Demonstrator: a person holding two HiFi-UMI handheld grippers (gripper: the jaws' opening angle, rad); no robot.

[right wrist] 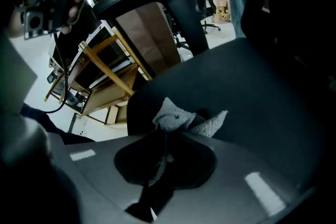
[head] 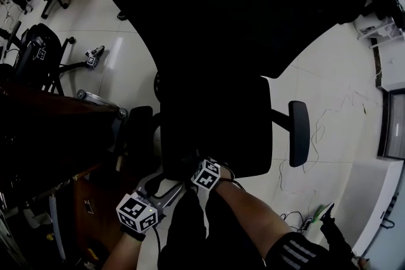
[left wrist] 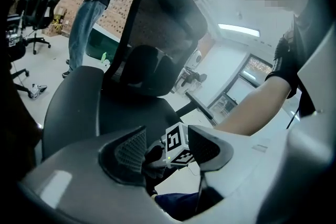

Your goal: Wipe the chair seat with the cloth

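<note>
A black office chair fills the head view, its seat [head: 218, 126] below a wide backrest [head: 234, 3]. My right gripper [head: 201, 169] is at the seat's front edge. In the right gripper view it [right wrist: 167, 136] is shut on a grey fluffy cloth [right wrist: 176, 118] that rests on the seat [right wrist: 252, 97] near its front left corner. My left gripper [head: 155, 193] hangs just in front of the chair, off the seat. In the left gripper view its jaws [left wrist: 168, 150] stand open with nothing between them, and the seat [left wrist: 79, 107] lies ahead.
The chair's armrests [head: 299, 133] [head: 139, 126] flank the seat. A dark wooden desk [head: 50, 129] stands at the left, with a wooden shelf frame [right wrist: 105, 76] beside the chair. Other chairs [head: 38, 47] and cables [head: 316, 129] sit on the white floor. A person in jeans [left wrist: 92, 8] stands behind.
</note>
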